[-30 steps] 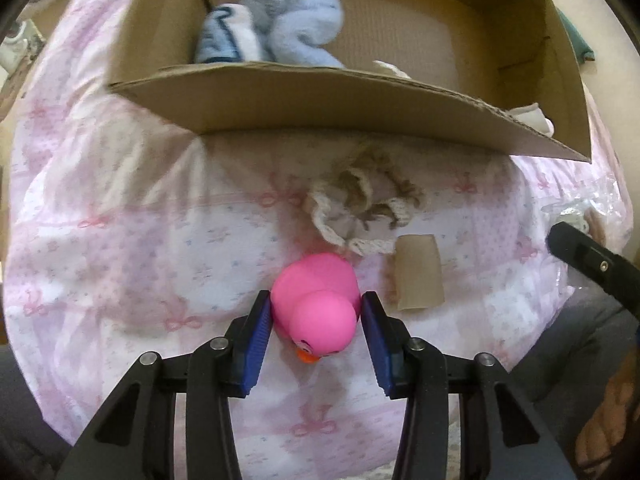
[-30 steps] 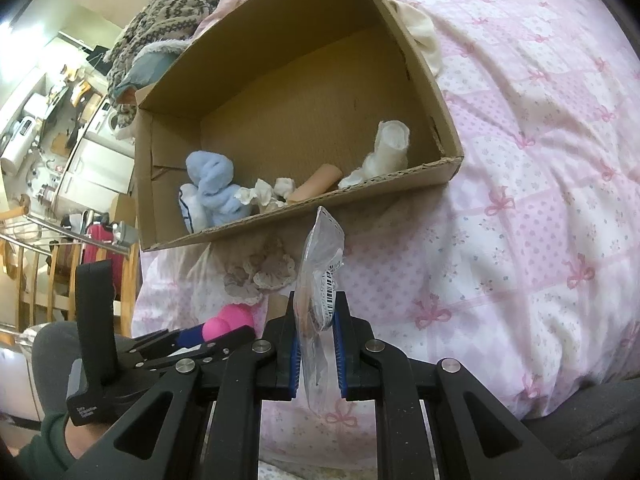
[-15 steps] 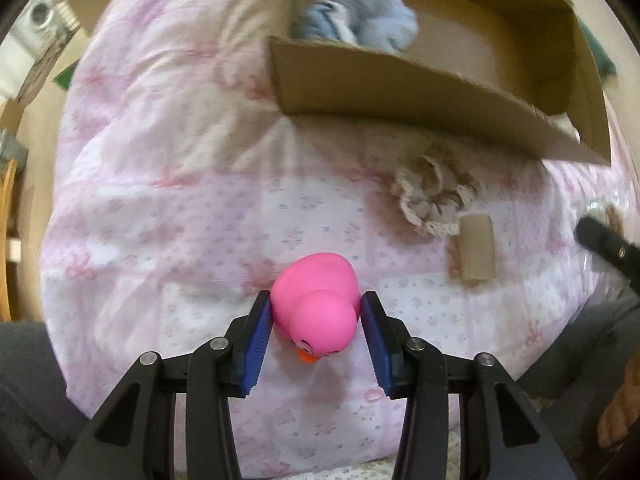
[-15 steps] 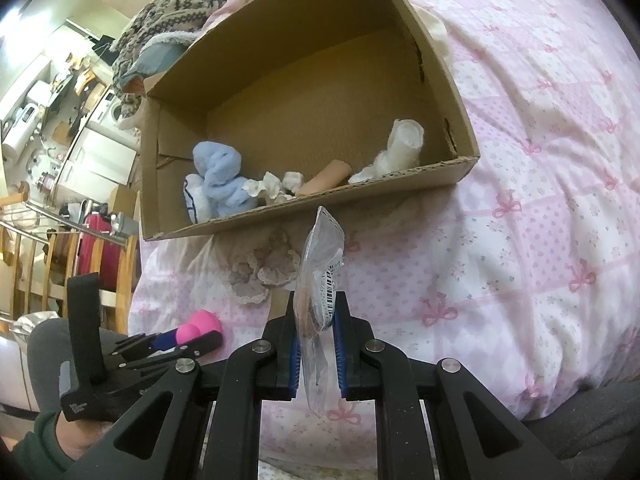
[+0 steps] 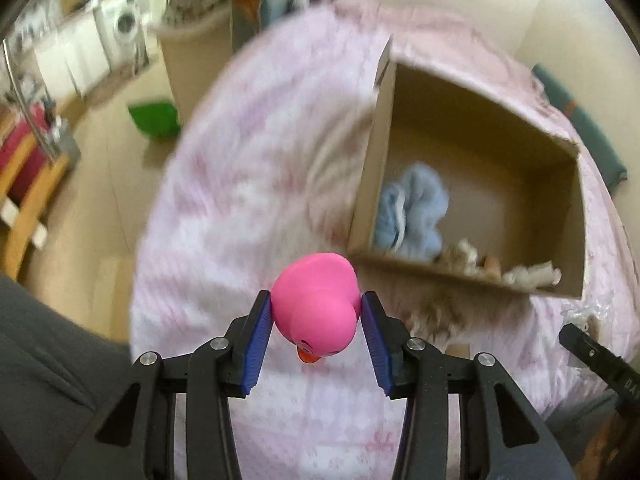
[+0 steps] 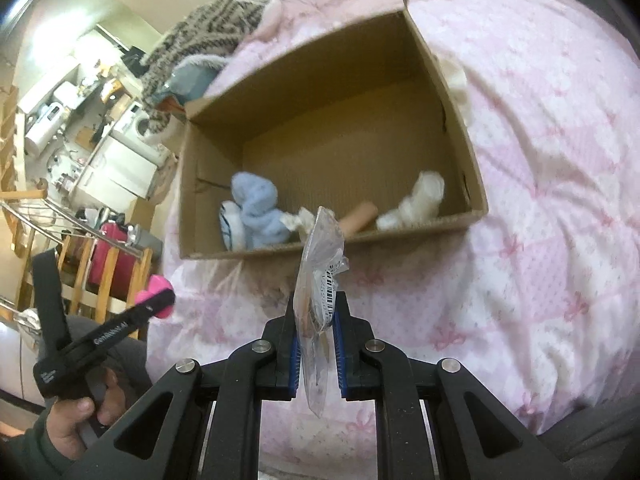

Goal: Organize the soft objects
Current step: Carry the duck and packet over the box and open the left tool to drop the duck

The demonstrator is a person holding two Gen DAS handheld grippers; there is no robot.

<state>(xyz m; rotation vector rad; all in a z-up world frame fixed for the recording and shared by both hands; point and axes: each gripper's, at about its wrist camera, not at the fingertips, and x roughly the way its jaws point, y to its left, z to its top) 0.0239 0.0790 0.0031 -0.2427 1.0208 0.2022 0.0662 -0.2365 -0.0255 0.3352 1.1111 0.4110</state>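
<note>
**A:** What is the left gripper [image 5: 316,320] doing?

**B:** Its two blue pads [image 5: 259,340] are spread about as wide as a pink rubber duck [image 5: 316,308] and press on the duck's sides. The duck's orange beak points back toward the camera. It is held above the pink bed cover [image 5: 248,200], near the front left corner of the cardboard box [image 5: 370,184].

**A:** And the right gripper [image 6: 316,344]?

**B:** Nearly pressed together, pinching a thin clear plastic packet [image 6: 320,264] that stands up on edge between the pads. A barcode label shows through the plastic. The packet's top reaches in front of the box's near wall.

**A:** What lies in the box?

**B:** Along the near wall, a light blue plush toy [image 6: 256,212] at the left, then a crumpled cream scrap, a tan roll [image 6: 360,216] and a white soft bundle [image 6: 416,204] toward the right corner.

**A:** Anything hard to make out?

**B:** The left wrist view is smeared, so the frilly beige thing on the bed just in front of the box [image 5: 434,312] is only a blur there. In the right wrist view the packet hides that spot. What is inside the packet I cannot tell. The right gripper is cut off at the left view's right edge, and the near wall of the box hides the lower parts of the things behind it.
</note>
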